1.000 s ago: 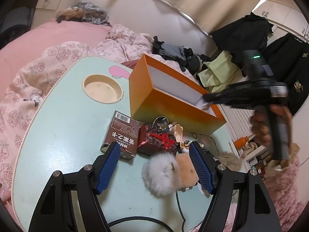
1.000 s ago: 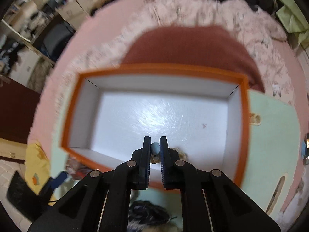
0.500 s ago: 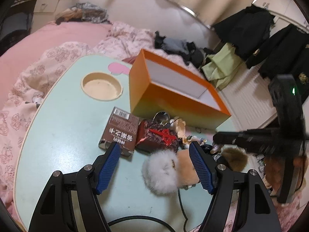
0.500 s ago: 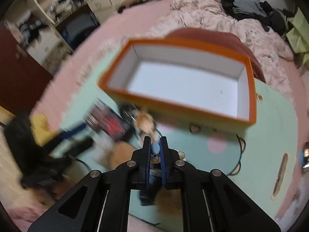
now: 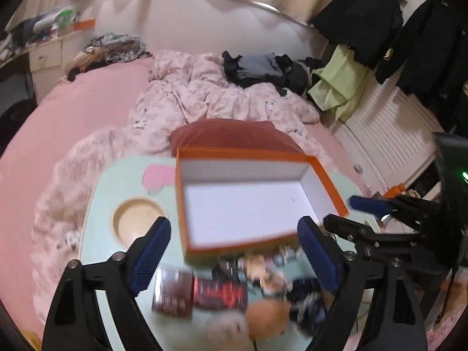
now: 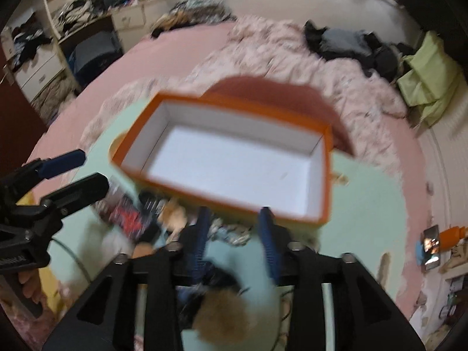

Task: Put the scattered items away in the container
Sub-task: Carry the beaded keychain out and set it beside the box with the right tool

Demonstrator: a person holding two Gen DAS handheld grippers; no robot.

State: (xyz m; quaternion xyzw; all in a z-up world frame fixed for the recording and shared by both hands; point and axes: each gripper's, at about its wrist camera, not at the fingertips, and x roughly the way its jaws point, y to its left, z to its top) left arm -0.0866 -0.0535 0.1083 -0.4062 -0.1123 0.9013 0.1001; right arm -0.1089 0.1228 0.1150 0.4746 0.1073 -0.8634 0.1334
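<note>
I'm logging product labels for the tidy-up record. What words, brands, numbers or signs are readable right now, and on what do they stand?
None can be read.
Brown carton: print smeared by motion blur, unreadable.
Dark red packet: red markings, blurred, not legible.
Orange box: no lettering visible on its walls or white inside.
Left gripper: faint pale lettering on its body, too blurred to read.

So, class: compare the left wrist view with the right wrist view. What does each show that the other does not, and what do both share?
Only the left wrist view shows the round cup recess and pink patch on the table, the black coats hanging at right, and the right gripper, open.

Only the right wrist view shows the shelves and drawers at left, and the left gripper, open.

Both share the empty orange box, the blurred clutter before it with a tan pompom, the green table and the pink bed.
</note>
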